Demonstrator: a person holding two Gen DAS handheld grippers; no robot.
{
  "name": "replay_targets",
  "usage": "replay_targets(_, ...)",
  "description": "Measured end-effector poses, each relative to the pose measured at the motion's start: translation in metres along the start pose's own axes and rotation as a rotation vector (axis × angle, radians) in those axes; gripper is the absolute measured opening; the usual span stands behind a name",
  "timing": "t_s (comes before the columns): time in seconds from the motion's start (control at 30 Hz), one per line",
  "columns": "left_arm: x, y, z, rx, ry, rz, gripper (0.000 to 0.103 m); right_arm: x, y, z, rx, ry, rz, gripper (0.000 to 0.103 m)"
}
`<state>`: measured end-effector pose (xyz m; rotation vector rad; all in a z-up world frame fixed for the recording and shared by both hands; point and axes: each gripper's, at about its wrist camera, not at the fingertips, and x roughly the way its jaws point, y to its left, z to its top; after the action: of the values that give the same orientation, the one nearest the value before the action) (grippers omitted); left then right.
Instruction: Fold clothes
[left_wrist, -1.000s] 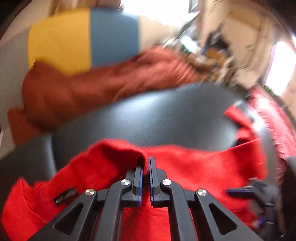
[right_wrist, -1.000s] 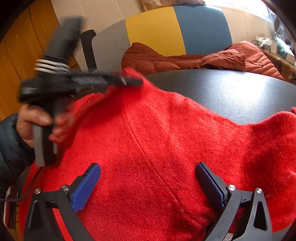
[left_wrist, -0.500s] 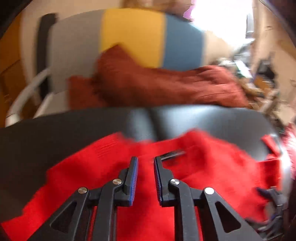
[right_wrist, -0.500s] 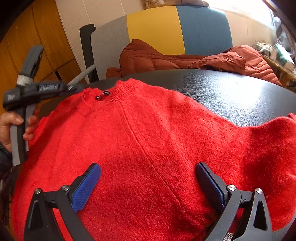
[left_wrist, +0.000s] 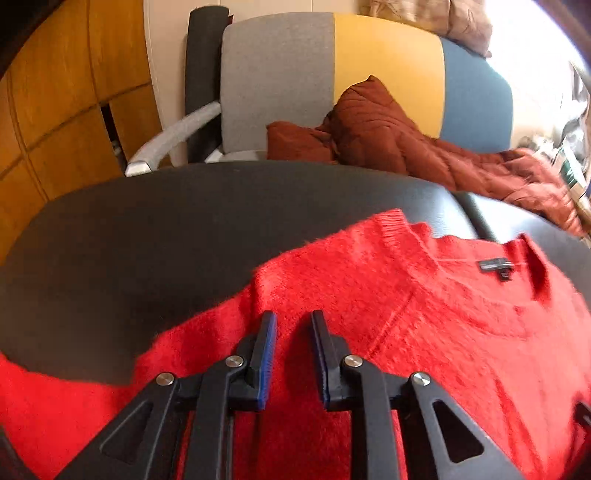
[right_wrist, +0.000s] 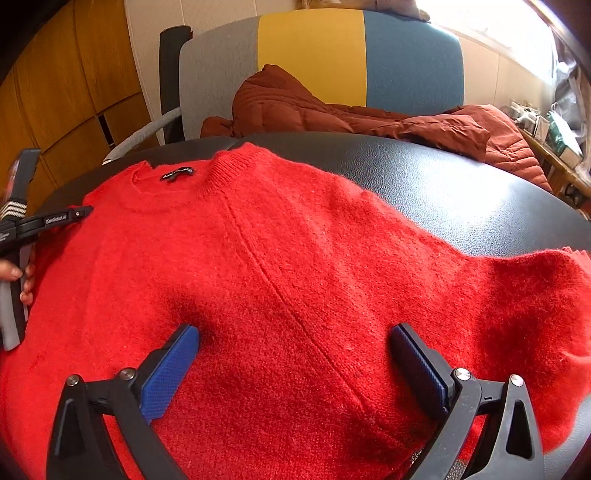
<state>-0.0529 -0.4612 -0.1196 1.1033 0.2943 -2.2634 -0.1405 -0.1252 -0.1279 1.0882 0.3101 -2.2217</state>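
The left tool (left_wrist: 291, 354) hangs low over the shoulder area of the red sweater (right_wrist: 280, 266), its jaws a narrow gap apart and opening, with nothing pinched between them; the knit lies under the fingers, not in them. The right tool (right_wrist: 295, 365) stands with its jaws spread wide over the middle of the garment, blue pads on either side of a long seam line, and holds nothing. In the right wrist view the left tool shows at the far left edge with the person's fingers (right_wrist: 22, 275) wrapped on its handle.

The sweater is spread flat on the black tabletop (left_wrist: 147, 236), neckline toward the far edge, one sleeve trailing off to the right. It looks like a fuzzy, fairly thick knit: soft, limp and light, likely to stretch and sag when lifted and to cling to itself more than slide. A single pinch would probably drag only the top layer, so the firmer parts seem the better holds: the ribbed collar (left_wrist: 417, 240), the shoulder seam, or the sleeve cuff. The fuzzy surface should give the pads good grip.

It is plain bright red, with a round ribbed neck and a small dark label (left_wrist: 496, 266) inside the back of the collar. Beyond the tabletop stands a chair (left_wrist: 332, 74) in grey, yellow and blue panels, with a rust-brown quilted jacket (right_wrist: 332, 110) heaped on it.
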Motion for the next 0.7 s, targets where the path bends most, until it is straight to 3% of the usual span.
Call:
replay_targets(0.2,0.006,-0.012,0.018,0.069,0.017,0.093,0.018,0.002,0.002,0.001,-0.007,0.004,-0.011,0.103)
replay_targets(0.33,-0.032,0.002,0.022,-0.045,-0.014,0.033,0.015,0.002,0.003,0.000,-0.008,0.005,-0.013,0.103)
replay_targets(0.5,-0.093,-0.001,-0.029,-0.028,-0.056,-0.063,0.015,0.001,0.005,-0.001,-0.010,0.005,-0.016,0.103)
replay_targets(0.7,-0.130,-0.005,-0.116,0.025,-0.022,-0.083,0.015,0.000,0.005,-0.001,-0.010,0.003,-0.017,0.103)
